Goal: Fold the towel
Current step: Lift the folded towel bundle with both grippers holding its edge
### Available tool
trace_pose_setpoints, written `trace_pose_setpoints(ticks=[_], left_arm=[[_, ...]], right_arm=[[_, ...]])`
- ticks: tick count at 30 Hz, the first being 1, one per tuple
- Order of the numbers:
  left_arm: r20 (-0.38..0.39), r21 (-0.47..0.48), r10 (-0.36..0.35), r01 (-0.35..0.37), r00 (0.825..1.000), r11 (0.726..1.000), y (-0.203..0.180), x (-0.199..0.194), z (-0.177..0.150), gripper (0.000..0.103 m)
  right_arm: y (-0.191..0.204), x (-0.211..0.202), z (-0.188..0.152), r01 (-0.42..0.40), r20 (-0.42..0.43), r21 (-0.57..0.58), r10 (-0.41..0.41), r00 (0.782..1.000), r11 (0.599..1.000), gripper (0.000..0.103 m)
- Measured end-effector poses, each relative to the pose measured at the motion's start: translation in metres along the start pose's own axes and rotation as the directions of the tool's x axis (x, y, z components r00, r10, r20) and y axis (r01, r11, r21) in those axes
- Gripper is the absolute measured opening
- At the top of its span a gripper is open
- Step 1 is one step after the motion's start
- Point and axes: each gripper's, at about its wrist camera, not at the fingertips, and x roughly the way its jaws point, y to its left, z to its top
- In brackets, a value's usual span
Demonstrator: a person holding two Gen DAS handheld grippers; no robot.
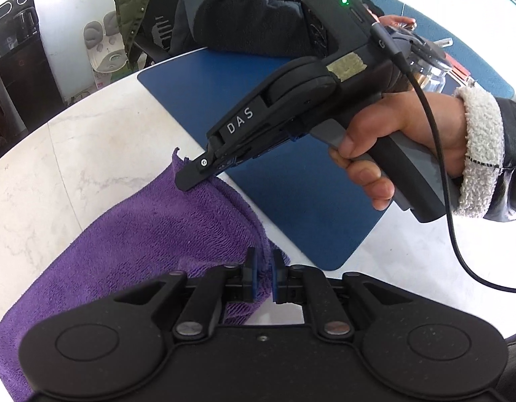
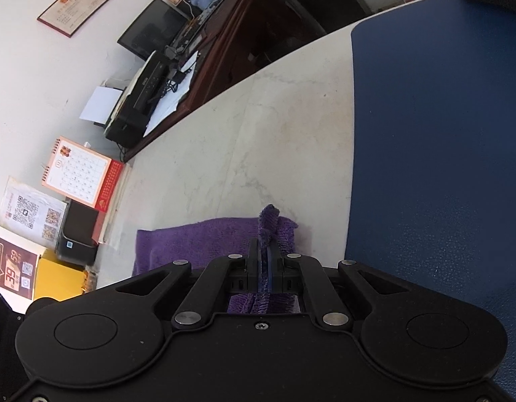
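Observation:
A purple towel (image 1: 140, 234) lies folded on the white marble table (image 1: 73, 154), its right edge doubled over. My left gripper (image 1: 264, 269) is shut on the near end of that doubled edge, purple cloth showing between its blue pads. In the left wrist view a hand holds my right gripper (image 1: 191, 179), which pinches the far corner of the same edge low over the table. In the right wrist view the right gripper (image 2: 267, 258) is shut on the towel (image 2: 197, 241), and a tuft of its corner sticks up past the fingertips.
A blue mat (image 1: 274, 107) lies just right of the towel and also shows in the right wrist view (image 2: 442, 134). A person in a dark fleece (image 1: 251, 6) sits across the table beside a glass teapot (image 1: 429, 63). A black cable (image 1: 452, 217) hangs from the right gripper.

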Motion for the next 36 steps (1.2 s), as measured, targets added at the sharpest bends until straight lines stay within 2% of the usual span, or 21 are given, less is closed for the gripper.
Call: trace_pose_setpoints(ticks=[4, 7, 10, 13, 16, 20, 22, 24, 27, 29, 31, 33, 36], left_arm=[[0.05, -0.044, -0.004, 0.006, 0.999, 0.999, 0.009, -0.021, -0.003, 0.007], [0.125, -0.096, -0.005, 0.017, 0.992, 0.995, 0.023, -0.06, -0.008, 0.007], [0.194, -0.145, 0.004, 0.025, 0.981, 0.989, 0.042, -0.103, -0.015, 0.007], [0.251, -0.201, 0.066, -0.015, 0.966, 0.98, 0.064, -0.156, -0.031, 0.007], [0.288, -0.26, 0.136, -0.059, 0.948, 0.964, 0.083, -0.201, -0.047, 0.007], [0.353, -0.36, 0.268, -0.134, 0.896, 0.923, 0.106, -0.275, -0.079, 0.007], [0.381, -0.401, 0.306, -0.143, 0.872, 0.905, 0.111, -0.307, -0.093, 0.007], [0.413, -0.439, 0.354, -0.157, 0.839, 0.885, 0.117, -0.34, -0.108, 0.007], [0.435, -0.469, 0.403, -0.18, 0.805, 0.865, 0.121, -0.37, -0.124, 0.007], [0.438, -0.482, 0.414, -0.18, 0.798, 0.858, 0.123, -0.379, -0.133, 0.007], [0.428, -0.501, 0.414, -0.17, 0.803, 0.849, 0.127, -0.382, -0.143, 0.007], [0.408, -0.519, 0.41, -0.162, 0.816, 0.839, 0.131, -0.378, -0.154, 0.007], [0.383, -0.539, 0.379, -0.129, 0.843, 0.833, 0.139, -0.368, -0.168, 0.007]], right_arm=[[0.007, -0.004, 0.003, -0.044, 0.014, 0.019, 0.043, 0.999, 0.999, 0.003], [0.027, -0.009, 0.012, -0.091, 0.025, -0.001, 0.091, 0.996, 0.996, 0.003], [0.063, -0.006, 0.023, -0.167, 0.014, -0.05, 0.168, 0.986, 0.985, 0.003], [0.101, 0.004, 0.032, -0.235, -0.014, -0.112, 0.235, 0.972, 0.966, 0.003], [0.159, 0.022, 0.044, -0.335, -0.054, -0.18, 0.331, 0.942, 0.925, 0.003], [0.234, 0.043, 0.06, -0.436, -0.114, -0.259, 0.421, 0.9, 0.862, 0.003], [0.278, 0.054, 0.068, -0.492, -0.15, -0.3, 0.468, 0.871, 0.818, 0.003], [0.318, 0.057, 0.073, -0.524, -0.172, -0.342, 0.496, 0.851, 0.78, 0.003], [0.364, 0.062, 0.078, -0.564, -0.2, -0.382, 0.53, 0.824, 0.732, 0.003], [0.389, 0.067, 0.077, -0.58, -0.223, -0.403, 0.538, 0.813, 0.708, 0.003], [0.402, 0.072, 0.072, -0.58, -0.24, -0.418, 0.531, 0.813, 0.699, 0.003], [0.405, 0.082, 0.064, -0.579, -0.258, -0.408, 0.519, 0.815, 0.706, 0.003], [0.39, 0.094, 0.055, -0.553, -0.262, -0.385, 0.487, 0.833, 0.739, 0.003]])
